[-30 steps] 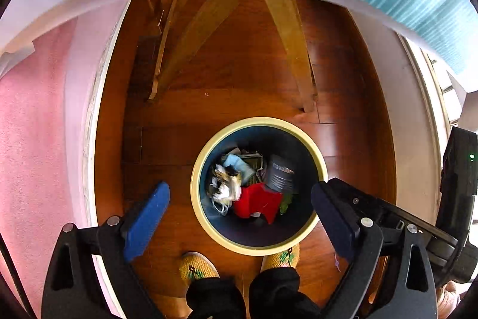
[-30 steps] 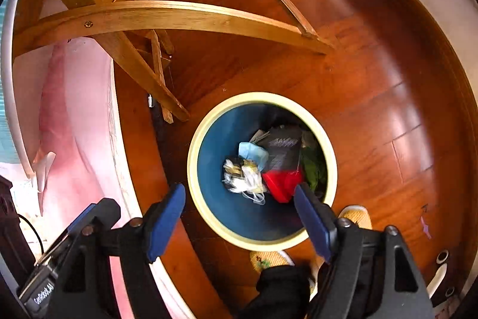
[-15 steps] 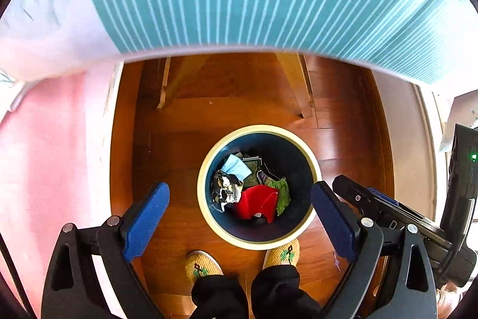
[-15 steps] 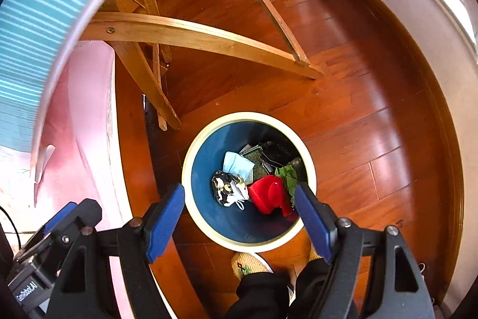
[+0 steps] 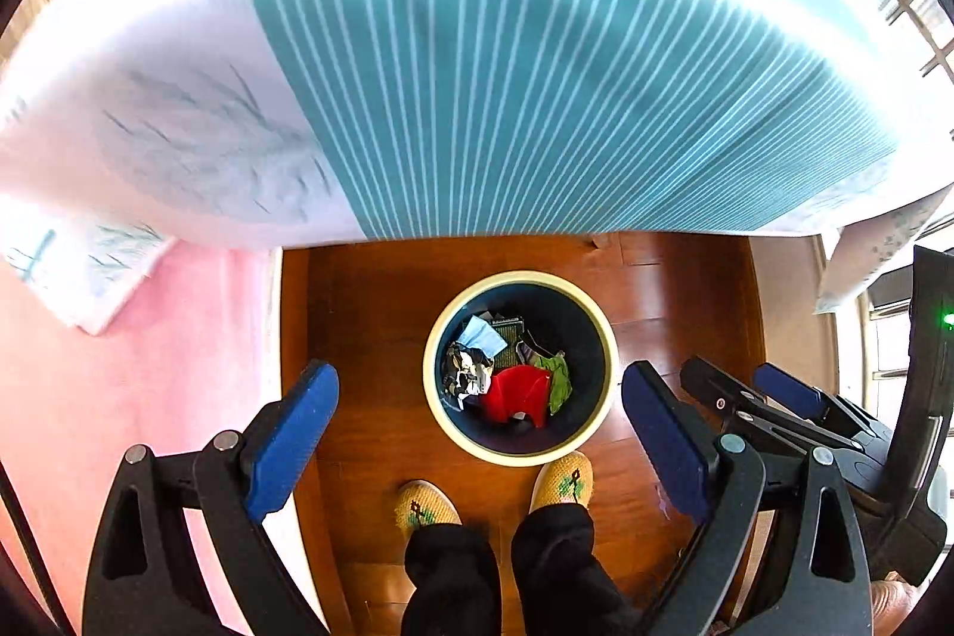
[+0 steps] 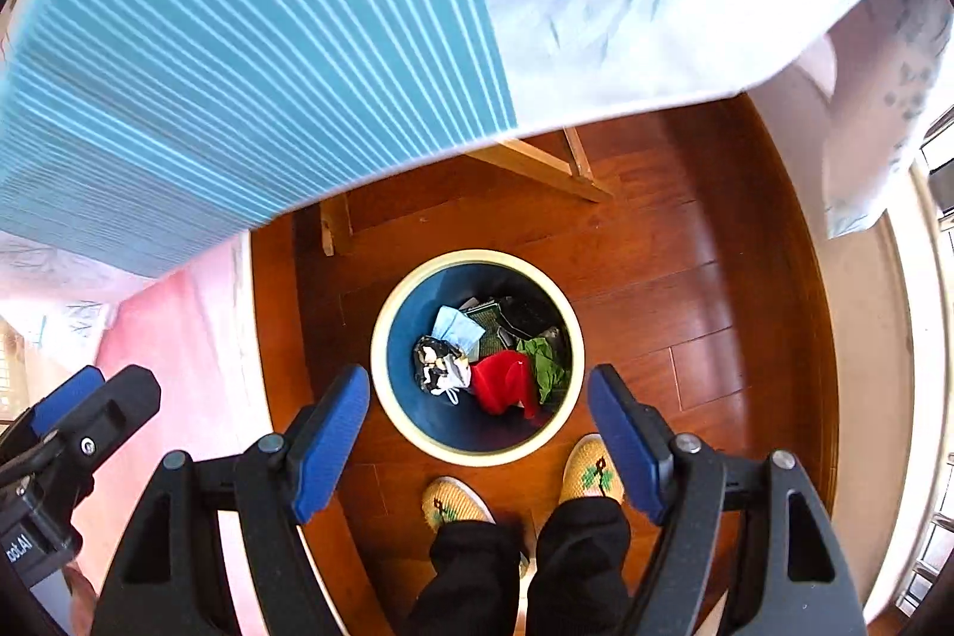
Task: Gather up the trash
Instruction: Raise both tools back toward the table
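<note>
Hovering empty, both jaws gape above bin [image 5: 603, 338] rim.

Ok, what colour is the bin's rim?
Pale cream-yellow rim, dark blue inside; clearest in the right wrist view.

Glossy wood floor [image 5: 369, 290]; striped cloth tablecloth [image 5: 536, 70]; crumpled paper in bin [image 5: 605, 374].

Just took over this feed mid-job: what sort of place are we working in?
Probably a home room, perhaps a dining area: polished wooden floor, a table with a striped tablecloth on wooden legs, a person's woven slippers, and a part-filled bin.
</note>
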Demonstrator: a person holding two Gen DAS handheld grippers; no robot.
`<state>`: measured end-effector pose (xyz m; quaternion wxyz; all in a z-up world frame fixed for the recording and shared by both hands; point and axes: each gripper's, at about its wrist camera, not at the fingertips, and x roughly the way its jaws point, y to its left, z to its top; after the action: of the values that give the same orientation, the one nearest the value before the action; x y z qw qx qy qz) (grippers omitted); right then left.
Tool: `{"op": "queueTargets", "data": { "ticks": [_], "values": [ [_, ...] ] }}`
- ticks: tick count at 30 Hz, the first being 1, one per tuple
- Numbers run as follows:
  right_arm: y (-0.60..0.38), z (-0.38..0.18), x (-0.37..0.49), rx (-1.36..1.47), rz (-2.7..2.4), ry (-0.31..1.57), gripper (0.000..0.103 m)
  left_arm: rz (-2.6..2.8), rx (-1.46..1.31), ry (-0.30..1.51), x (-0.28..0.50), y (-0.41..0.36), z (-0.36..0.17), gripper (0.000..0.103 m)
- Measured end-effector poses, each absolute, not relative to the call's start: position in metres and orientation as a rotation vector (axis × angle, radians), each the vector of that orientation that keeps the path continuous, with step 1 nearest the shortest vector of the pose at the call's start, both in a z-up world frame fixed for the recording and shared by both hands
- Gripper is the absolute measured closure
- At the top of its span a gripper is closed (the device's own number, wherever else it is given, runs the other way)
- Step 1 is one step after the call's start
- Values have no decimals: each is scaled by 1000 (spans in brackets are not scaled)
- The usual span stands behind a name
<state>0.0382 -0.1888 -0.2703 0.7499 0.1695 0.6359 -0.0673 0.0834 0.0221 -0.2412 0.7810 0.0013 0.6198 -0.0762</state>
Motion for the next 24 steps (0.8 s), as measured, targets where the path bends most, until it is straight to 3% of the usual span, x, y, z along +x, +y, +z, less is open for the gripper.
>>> {"op": "queueTargets", "data": {
  "ticks": [24],
  "values": [
    [-155,-26,59,246,-67,1169,27,-112,-5,1095,87,52,-5,8]
  ]
}}
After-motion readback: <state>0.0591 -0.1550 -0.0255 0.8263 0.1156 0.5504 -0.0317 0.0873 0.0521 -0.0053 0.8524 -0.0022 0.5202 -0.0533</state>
